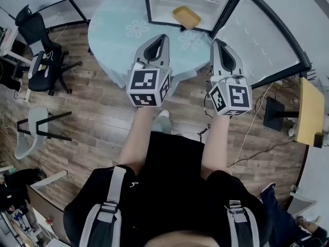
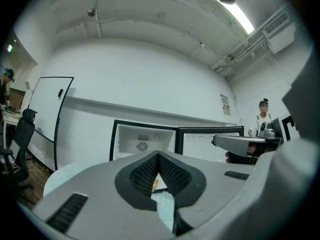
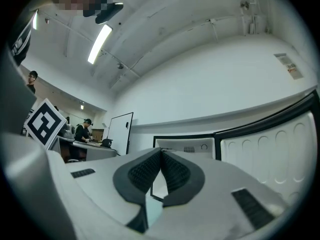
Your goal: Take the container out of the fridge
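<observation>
In the head view both tongs were clenched on nothing. The left gripper [image 1: 162, 38] and the right gripper [image 1: 215, 42] hung side by side over the round table [image 1: 110, 32], just in front of the open fridge [image 1: 147, 6]. The container [image 1: 186, 17], a shallow yellow tray with rounded corners, lay on the fridge's white floor, apart from both. With the jaws pressed together, a reach into the fridge would probably shove the light tray deeper or spin it instead of gripping it. The low rim also seemed to offer only a thin edge to pinch. The door [image 1: 264, 37] stood open at the fridge's right, near the right gripper, so a wide swing might knock it. In the left gripper view the black, finely ribbed pads [image 2: 144, 174] met at their tips inside smooth grey shells. Beyond them the fridge showed a black frame around a white moulded cavity with a round vent, and an orange sliver under the tips was likely the container. In the right gripper view the same ribbed pads [image 3: 142, 171] were pressed together, and the door's white liner, right of the fridge, was formed in rounded ridges.
</observation>
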The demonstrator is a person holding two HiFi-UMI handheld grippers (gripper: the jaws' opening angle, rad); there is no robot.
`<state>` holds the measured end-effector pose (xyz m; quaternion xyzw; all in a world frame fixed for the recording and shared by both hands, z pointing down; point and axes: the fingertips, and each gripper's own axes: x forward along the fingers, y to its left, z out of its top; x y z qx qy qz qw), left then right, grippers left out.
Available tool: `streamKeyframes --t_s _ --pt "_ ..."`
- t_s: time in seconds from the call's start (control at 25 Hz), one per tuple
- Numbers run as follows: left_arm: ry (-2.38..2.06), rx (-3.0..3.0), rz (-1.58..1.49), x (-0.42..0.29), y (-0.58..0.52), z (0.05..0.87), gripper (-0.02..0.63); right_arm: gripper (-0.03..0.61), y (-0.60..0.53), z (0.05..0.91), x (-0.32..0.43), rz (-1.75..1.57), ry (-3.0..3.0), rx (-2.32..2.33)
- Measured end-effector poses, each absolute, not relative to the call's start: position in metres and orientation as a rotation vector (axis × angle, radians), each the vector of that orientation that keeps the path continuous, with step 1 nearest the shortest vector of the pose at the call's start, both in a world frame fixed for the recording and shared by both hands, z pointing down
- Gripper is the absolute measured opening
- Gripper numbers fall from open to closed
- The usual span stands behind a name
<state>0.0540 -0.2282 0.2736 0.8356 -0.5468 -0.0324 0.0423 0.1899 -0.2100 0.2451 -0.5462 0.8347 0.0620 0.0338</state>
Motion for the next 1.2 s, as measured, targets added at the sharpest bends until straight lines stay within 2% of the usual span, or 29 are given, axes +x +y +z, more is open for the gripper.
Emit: streamKeyframes --t_s 0.56,0.88,0.96,1.2 --pt "-1.596 2.382 0.024 0.075 -0.320 0.346 0.003 0.003 -0.292 0.293 0.202 0.111 2.670 -1.744" --pt "-1.565 2.255 0.113 0.070 -0.387 0.416 0.005 0.003 -0.365 0.364 0.201 -0.083 2.763 -1.806" --pt "-1.545 2.232 0.107 0.070 -0.402 0.428 0.067 0.003 -0.380 0.378 0.201 -0.112 2.781 -1.824" --pt "-1.535 2.137 0.091 0.073 -0.442 0.459 0.068 0.005 -0.427 0.414 0.211 -0.146 2.820 -1.866"
